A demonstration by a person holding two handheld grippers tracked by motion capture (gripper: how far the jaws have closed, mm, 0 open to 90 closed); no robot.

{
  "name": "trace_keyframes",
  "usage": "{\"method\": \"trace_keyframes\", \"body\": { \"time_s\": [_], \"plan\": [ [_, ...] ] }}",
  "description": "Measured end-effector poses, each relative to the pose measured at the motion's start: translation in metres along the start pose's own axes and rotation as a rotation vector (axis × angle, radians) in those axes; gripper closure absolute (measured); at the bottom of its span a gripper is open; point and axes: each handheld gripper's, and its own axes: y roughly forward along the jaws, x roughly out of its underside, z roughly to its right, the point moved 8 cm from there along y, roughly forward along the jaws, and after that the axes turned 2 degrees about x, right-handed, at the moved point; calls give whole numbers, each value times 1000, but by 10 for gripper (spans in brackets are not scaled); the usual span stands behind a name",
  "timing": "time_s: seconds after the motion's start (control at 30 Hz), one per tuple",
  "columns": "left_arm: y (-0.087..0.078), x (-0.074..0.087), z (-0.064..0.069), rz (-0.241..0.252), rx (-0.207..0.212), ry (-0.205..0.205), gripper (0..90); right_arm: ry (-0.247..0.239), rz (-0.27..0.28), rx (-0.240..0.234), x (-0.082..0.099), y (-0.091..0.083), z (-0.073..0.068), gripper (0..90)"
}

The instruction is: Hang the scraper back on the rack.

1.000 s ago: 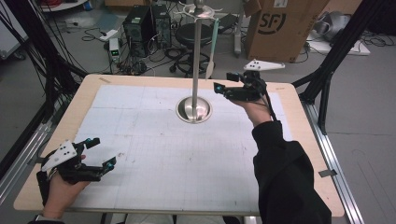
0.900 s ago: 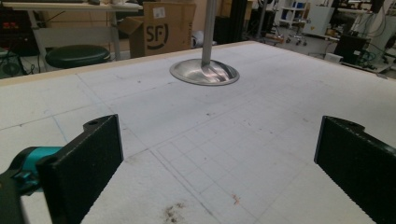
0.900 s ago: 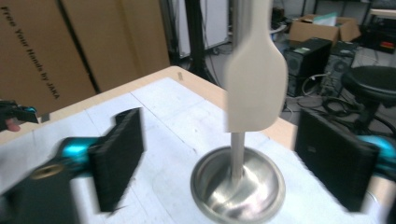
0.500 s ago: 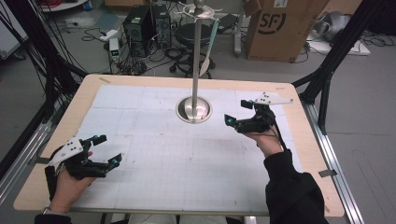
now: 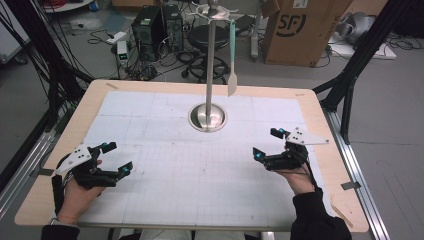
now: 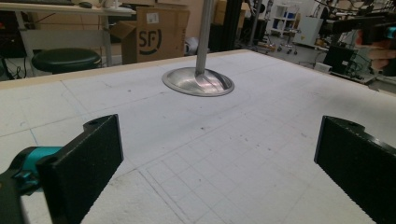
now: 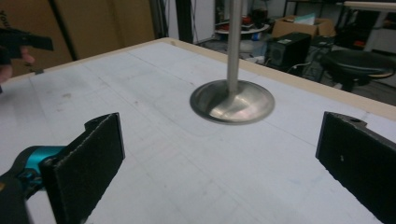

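Evidently Closing Step: Spatula on Stand, Both Grippers Empty

Item location: the spatula (image 5: 232,55) hangs from a hook at the top of the stand (image 5: 210,65), blade down, clear of the mat (image 5: 200,170). The stand's round base sits at mid-table toward the far edge.

Left gripper (image 5: 119,156): low over the near left corner of the table (image 5: 314,107), jaws spread wide, nothing between them. Its own view looks across bare mat to the stand base.

Right gripper (image 5: 266,142): low over the near right part of the mat, well apart from the stand. Its jaws have just been opening and now stand fully spread, with nothing between them; its own view confirms bare mat and the base beyond.

Assessment: the work appears to be at or past its last step. The spatula is hung and neither gripper touches it, so this reads as the withdrawal to a rest position.

Next move, if any: settle both grippers at the near edge, jaws kept apart. Should the spatula need lifting off again, the right gripper is the nearer one; it would have to rise to hook level and close on the handle without swinging the blade against the pole.
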Motion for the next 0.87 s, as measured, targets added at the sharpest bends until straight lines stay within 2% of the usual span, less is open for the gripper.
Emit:
{"method": "trace_keyframes", "body": {
  "time_s": [0.23,0.33,0.4,0.53,0.63,0.87],
  "plan": [
    [2,2,0,-13,-6,4,17,29,-6,63,29,-21,12,1],
    [3,6,-2,-43,-20,20,17,45,-4,78,40,-29,17,1],
    [4,9,-1,-63,-22,39,17,56,-17,87,52,-35,19,1],
    [5,8,-1,-56,-17,35,17,59,-64,102,69,-46,22,1],
    [5,8,-3,-53,-21,30,17,56,-73,94,74,-46,21,1],
    [6,12,-7,-82,-41,24,17,46,-101,112,80,-40,22,1]
  ]
}}
